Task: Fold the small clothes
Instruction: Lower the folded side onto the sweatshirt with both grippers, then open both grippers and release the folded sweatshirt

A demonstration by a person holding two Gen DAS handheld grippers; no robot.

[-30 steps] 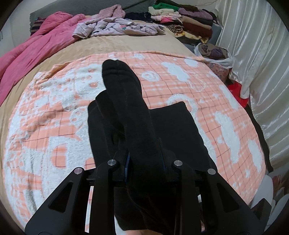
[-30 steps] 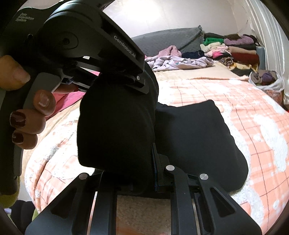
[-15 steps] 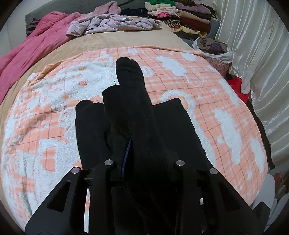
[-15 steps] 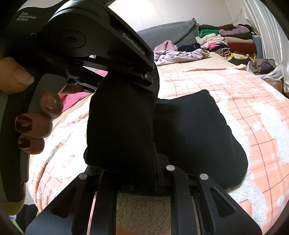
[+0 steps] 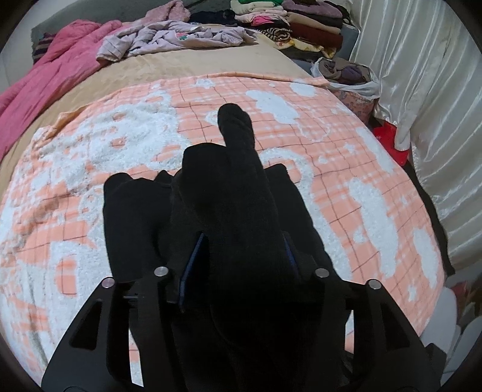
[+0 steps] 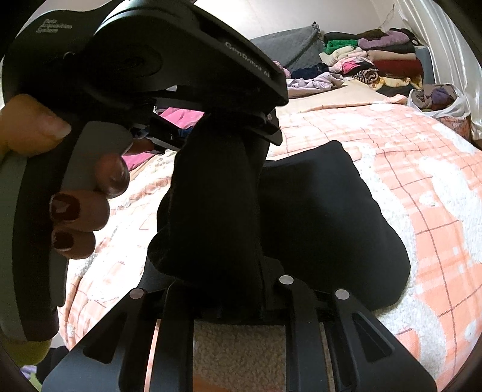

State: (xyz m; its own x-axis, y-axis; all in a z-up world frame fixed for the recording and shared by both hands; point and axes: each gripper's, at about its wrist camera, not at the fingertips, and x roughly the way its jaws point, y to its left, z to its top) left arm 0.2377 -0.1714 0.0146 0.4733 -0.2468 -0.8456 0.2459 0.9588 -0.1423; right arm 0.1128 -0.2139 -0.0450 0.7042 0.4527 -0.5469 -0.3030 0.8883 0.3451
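Observation:
A pair of black socks [image 5: 235, 193] hangs doubled between my two grippers above a folded black garment [image 5: 132, 223] on the orange-and-white checked blanket [image 5: 355, 169]. My left gripper [image 5: 238, 256] is shut on one end of the socks; the toe end sticks out ahead of it. In the right wrist view my right gripper [image 6: 229, 289] is shut on the other part of the socks [image 6: 217, 205], with the left gripper's body [image 6: 144, 69] and the hand close above. The folded garment [image 6: 328, 223] lies just right of it.
A pink quilt [image 5: 39, 81] and loose lilac clothes [image 5: 177, 39] lie at the far side of the bed. A stack of folded clothes [image 5: 295, 21] and a bag of clothes [image 5: 346, 72] sit far right, by white curtains [image 5: 427, 90].
The left gripper has risen and drawn back, so the sock's toe end reaches less far over the blanket. The right gripper has kept its hold, with the left gripper closer above it.

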